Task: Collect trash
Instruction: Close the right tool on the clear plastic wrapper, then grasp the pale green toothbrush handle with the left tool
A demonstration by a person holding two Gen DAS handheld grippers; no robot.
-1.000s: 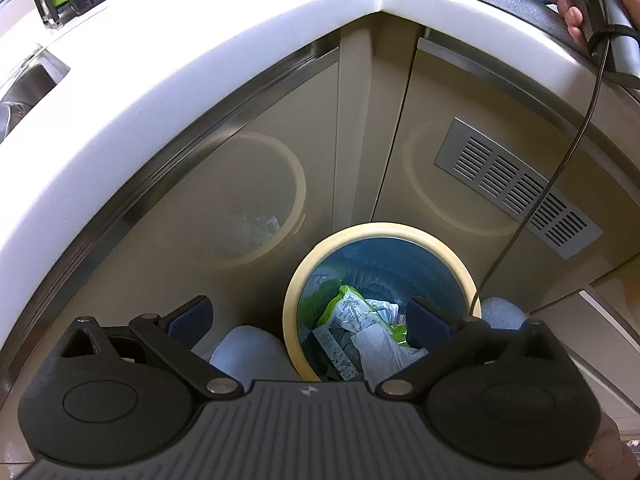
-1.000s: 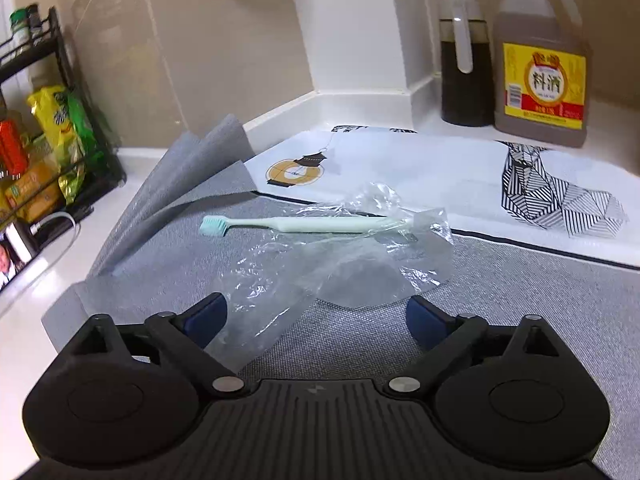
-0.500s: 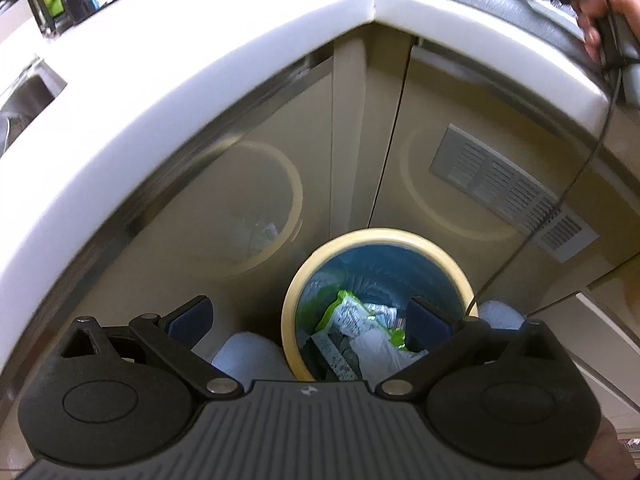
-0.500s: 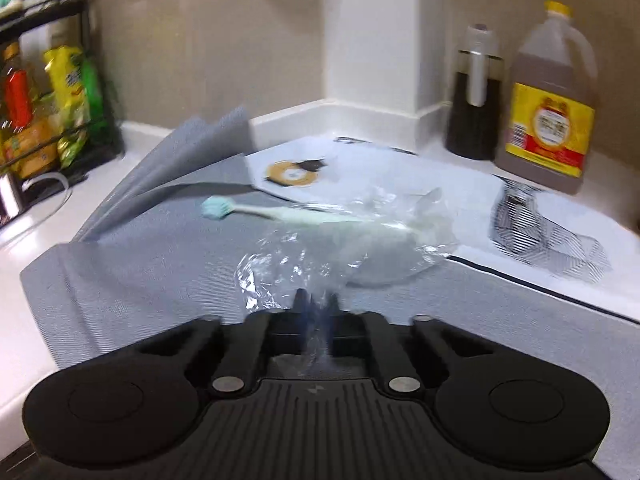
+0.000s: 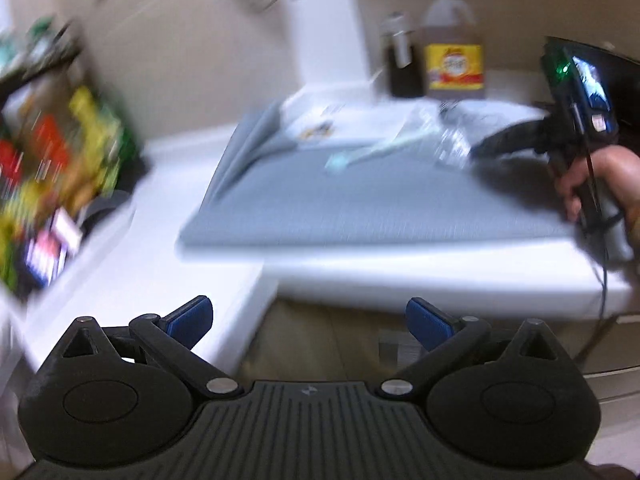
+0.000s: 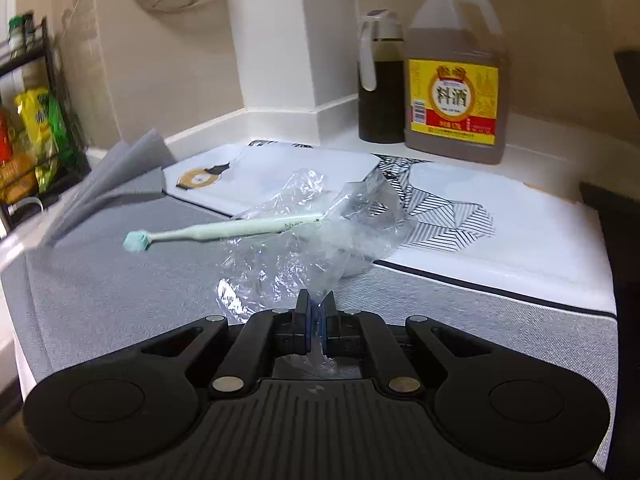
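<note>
My right gripper (image 6: 316,312) is shut on the near edge of a crumpled clear plastic wrapper (image 6: 316,236), lifted above the grey mat (image 6: 120,280). A pale green toothbrush (image 6: 224,231) sticks out of the wrapper to the left, its handle end still inside. My left gripper (image 5: 308,320) is open and empty, held off the counter's front edge, in a blurred view. There the wrapper (image 5: 448,144) and toothbrush (image 5: 360,156) show far off on the mat (image 5: 360,200), with the right gripper (image 5: 500,142) and a person's hand (image 5: 600,184) at the right.
A large brown bottle with a yellow label (image 6: 456,80) and a dark oil dispenser (image 6: 380,84) stand at the back by the white pillar. A patterned white mat (image 6: 480,208) lies behind the grey one. A black rack of packets (image 6: 32,128) stands at the left.
The right gripper closed on the wrapper and pulled it with the toothbrush nearer and up. The left gripper rose from over the trash bin and now faces the countertop.
</note>
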